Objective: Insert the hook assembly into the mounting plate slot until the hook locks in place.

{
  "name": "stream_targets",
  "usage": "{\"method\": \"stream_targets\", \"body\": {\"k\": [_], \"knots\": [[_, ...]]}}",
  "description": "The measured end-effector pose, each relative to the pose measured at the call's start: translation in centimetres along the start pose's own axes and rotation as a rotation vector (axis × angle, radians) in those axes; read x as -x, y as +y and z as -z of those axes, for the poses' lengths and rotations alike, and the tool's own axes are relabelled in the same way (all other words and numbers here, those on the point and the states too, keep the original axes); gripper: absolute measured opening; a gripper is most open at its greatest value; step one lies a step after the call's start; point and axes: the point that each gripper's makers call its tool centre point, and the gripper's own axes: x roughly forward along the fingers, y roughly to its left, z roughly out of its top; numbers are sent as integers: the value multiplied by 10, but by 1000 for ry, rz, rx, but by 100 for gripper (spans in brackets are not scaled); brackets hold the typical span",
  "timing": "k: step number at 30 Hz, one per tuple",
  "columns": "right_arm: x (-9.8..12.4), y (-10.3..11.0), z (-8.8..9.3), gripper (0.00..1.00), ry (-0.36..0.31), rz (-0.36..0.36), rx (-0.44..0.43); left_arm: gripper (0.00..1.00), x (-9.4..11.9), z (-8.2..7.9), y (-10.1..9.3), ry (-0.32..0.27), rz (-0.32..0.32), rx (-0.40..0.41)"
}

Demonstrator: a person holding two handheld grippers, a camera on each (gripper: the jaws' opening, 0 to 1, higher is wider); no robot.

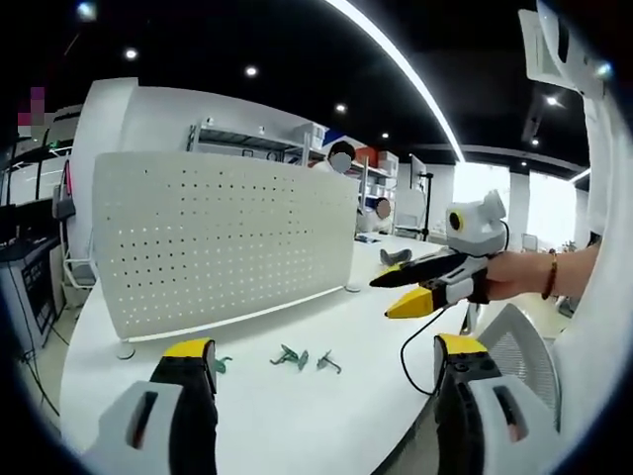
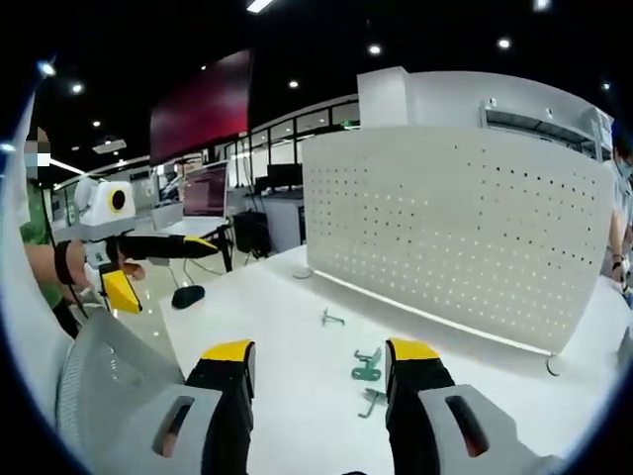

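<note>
The mounting plate [image 1: 223, 242], a white perforated panel, stood upright on its edge across the white table [image 1: 297, 416], resting on small round feet. In front of it, apart from its lower edge, lay my hook assemblies: in the left gripper view three small green-grey hooks [image 1: 294, 357] lay flat in a loose row; in the right gripper view the green hook [image 2: 367, 367] lay between two greyer ones.

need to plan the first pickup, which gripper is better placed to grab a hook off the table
Probably the right gripper: its open jaws frame the green hooks just ahead. The left gripper, also open, faces the same hooks from slightly farther back.
</note>
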Motion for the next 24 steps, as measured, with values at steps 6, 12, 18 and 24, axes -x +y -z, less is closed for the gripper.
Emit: {"method": "stream_targets", "body": {"k": [6,12,18,24], "knots": [[-5,-7,11,52,38,-28,19,94,0,-1,-5,7,-8,-7],[-9,-12,24,51,95,-60,41,94,-2,2,-7,18,-21,-12],[-16,-17,37,50,140,-93,71,94,-6,4,-7,27,-32,-3],[-26,-23,46,50,169,-112,85,94,-7,5,-7,35,-40,-3]]}}
